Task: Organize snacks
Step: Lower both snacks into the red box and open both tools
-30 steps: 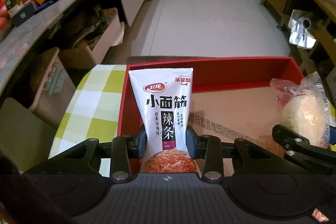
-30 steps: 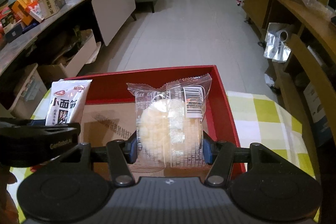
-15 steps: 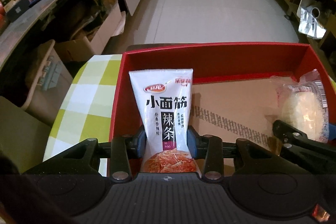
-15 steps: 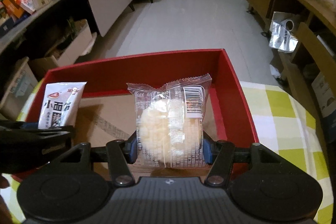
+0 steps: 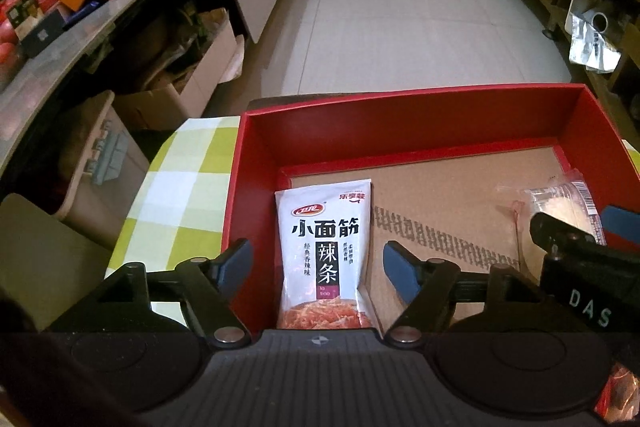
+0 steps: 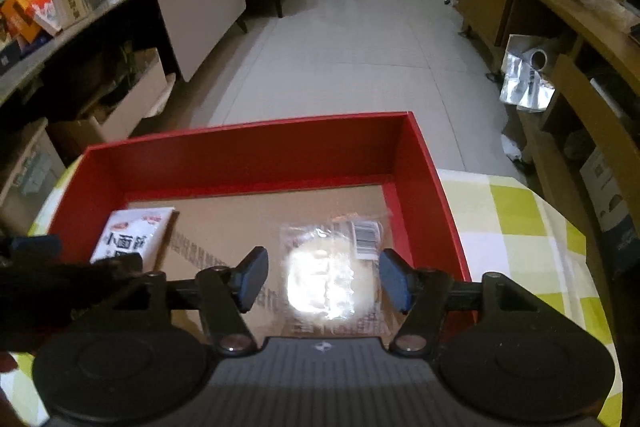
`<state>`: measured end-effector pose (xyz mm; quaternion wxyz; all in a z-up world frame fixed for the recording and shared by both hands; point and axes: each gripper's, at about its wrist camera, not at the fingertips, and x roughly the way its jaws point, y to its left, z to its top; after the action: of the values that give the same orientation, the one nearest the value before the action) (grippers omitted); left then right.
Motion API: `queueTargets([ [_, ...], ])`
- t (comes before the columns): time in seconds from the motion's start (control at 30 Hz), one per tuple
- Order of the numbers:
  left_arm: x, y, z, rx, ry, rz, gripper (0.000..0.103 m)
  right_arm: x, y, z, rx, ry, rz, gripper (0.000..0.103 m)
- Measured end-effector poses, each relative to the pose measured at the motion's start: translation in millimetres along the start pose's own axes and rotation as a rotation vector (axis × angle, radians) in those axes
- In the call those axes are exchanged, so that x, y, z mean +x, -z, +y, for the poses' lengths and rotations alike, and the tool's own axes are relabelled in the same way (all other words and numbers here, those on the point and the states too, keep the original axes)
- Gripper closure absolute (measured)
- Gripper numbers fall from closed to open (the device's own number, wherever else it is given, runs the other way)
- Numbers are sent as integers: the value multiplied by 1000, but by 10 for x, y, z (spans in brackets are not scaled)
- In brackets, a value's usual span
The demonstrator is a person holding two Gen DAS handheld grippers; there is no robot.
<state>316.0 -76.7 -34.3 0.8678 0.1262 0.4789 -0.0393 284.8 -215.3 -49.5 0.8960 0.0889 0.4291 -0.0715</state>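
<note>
Both grippers hang over the near edge of the red box point(image 5: 404, 115), angled steeply down into it. Over the box's left end, the left gripper point(image 5: 317, 263) has just been opening its jaws, and they now stand wide; the white snack packet point(image 5: 325, 251) lies between them with clear gaps on both sides, touched by neither blue pad. That packet rests flat on the box's brown cardboard floor point(image 5: 448, 203), close to the left wall, its top seam toward the far wall; it is white with bold black Chinese characters, a red oval logo near the top and a picture of orange-red strips at its near end. Over the right half of the box, the right gripper point(image 6: 323, 281) has likewise just been spreading its jaws, and they stand apart from the clear wrapped cake point(image 6: 330, 275), which lies between them on the box floor near the right wall. The cake is pale and round inside a crinkled transparent wrapper with a barcode label at its upper right corner; glare and blur wash out its surface. The box sits on a green-and-white checked tablecloth point(image 6: 516, 227).
</note>
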Motion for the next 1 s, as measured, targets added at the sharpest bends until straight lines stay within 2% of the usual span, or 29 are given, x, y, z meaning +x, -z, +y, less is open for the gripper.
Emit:
queueTargets([
  [0.13,-48,8,12,-3,5,-5,22,-34,-1,18,-16,16,2,35],
  [0.27,-156,19,5,-5,14,-20,15,-162,-14,-13,-15,27,-18,35],
  [0.67,-484,178,116,-18,36,-37,12,-598,89,18,-83,55,-40,35],
  [0.8,-569,331,176,-14,51,-17,11,-727,234,40,-116,62,-26,35],
  [1.0,-605,606,226,-19,97,57,11,-876,495,6,-135,68,12,35],
])
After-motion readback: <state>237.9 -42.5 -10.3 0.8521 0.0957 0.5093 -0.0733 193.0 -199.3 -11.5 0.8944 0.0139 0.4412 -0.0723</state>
